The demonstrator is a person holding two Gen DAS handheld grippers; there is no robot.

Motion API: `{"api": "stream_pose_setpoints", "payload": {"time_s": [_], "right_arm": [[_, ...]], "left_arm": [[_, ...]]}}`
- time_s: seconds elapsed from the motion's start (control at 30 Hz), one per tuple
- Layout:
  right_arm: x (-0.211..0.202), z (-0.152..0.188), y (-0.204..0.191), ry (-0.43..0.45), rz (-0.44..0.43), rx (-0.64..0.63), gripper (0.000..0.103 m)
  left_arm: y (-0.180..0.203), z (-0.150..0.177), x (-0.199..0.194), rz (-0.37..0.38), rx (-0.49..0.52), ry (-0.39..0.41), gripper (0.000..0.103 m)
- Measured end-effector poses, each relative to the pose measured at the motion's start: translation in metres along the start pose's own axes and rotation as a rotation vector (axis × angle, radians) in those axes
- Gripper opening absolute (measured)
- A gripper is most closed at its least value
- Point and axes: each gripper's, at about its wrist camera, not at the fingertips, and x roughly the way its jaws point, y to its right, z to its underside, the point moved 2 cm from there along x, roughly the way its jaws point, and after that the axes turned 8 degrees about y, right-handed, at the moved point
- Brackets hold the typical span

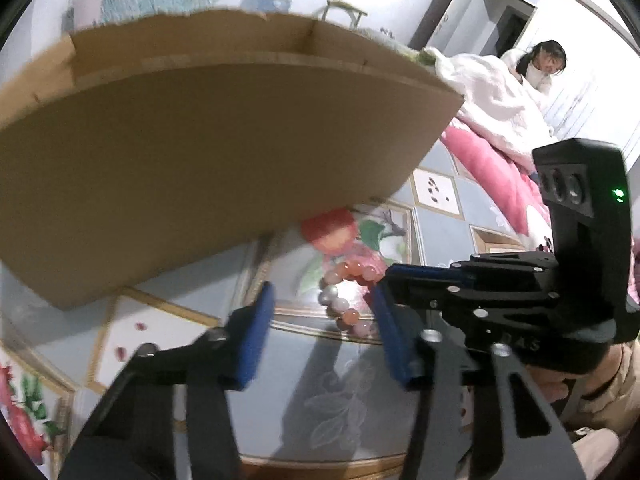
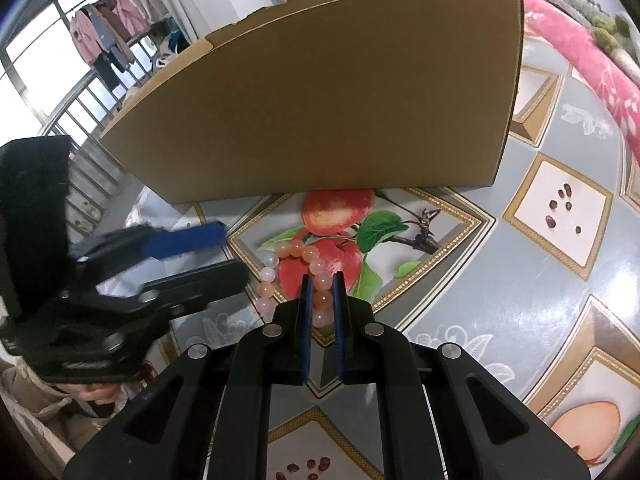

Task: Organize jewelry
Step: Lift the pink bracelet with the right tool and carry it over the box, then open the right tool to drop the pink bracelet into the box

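Cardboard box [image 2: 320,96] wall just beyond bracelet [image 2: 308,256].

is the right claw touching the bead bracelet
Touching. The right wrist view shows the right claw with its blue fingers narrowed around one side of the bead bracelet, beads pressed between them on the fruit-print tablecloth.

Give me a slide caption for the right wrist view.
Right gripper closing on pink-and-orange bead bracelet before brown cardboard box.
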Motion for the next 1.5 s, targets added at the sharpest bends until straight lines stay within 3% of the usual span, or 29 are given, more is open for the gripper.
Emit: {"api": "stream_pose_setpoints", "payload": {"time_s": [0.4,0.6,0.77,0.97,1.03,1.1,1.17,1.3,1.37,1.5], "right_arm": [[-0.010,0.004,0.017,0.023,-0.043,0.006,0.007],[-0.023,0.005,0.021,0.045,-0.024,-0.005,0.007],[-0.054,-0.005,0.004,0.108,-0.005,-0.072,0.007],[-0.120,-0.046,-0.034,0.323,-0.014,-0.197,0.007],[-0.126,-0.067,-0.046,0.380,-0.049,-0.219,0.007],[-0.117,-0.089,-0.048,0.383,-0.059,-0.248,0.007],[-0.094,-0.110,-0.043,0.326,-0.067,-0.257,0.007],[-0.027,-0.142,-0.020,0.072,-0.108,-0.191,0.007],[0.003,-0.147,-0.016,-0.050,-0.113,-0.177,0.007],[0.036,-0.144,-0.014,-0.201,-0.075,-0.204,0.007]], "left_arm": [[0.023,0.003,0.017,0.016,0.074,-0.049,0.010],[0.028,0.004,0.010,0.028,0.100,-0.033,0.009],[0.038,-0.013,-0.024,0.058,0.104,0.034,0.009],[0.050,-0.066,-0.102,0.103,0.119,0.235,0.009],[0.050,-0.085,-0.117,0.101,0.124,0.283,0.009],[0.045,-0.105,-0.119,0.084,0.119,0.306,0.009],[0.038,-0.119,-0.108,0.037,0.125,0.289,0.009],[-0.002,-0.141,-0.053,-0.016,0.031,0.114,0.009],[-0.018,-0.142,-0.028,-0.040,-0.004,0.040,0.009],[-0.049,-0.136,0.003,-0.037,-0.113,-0.082,0.009]]}}
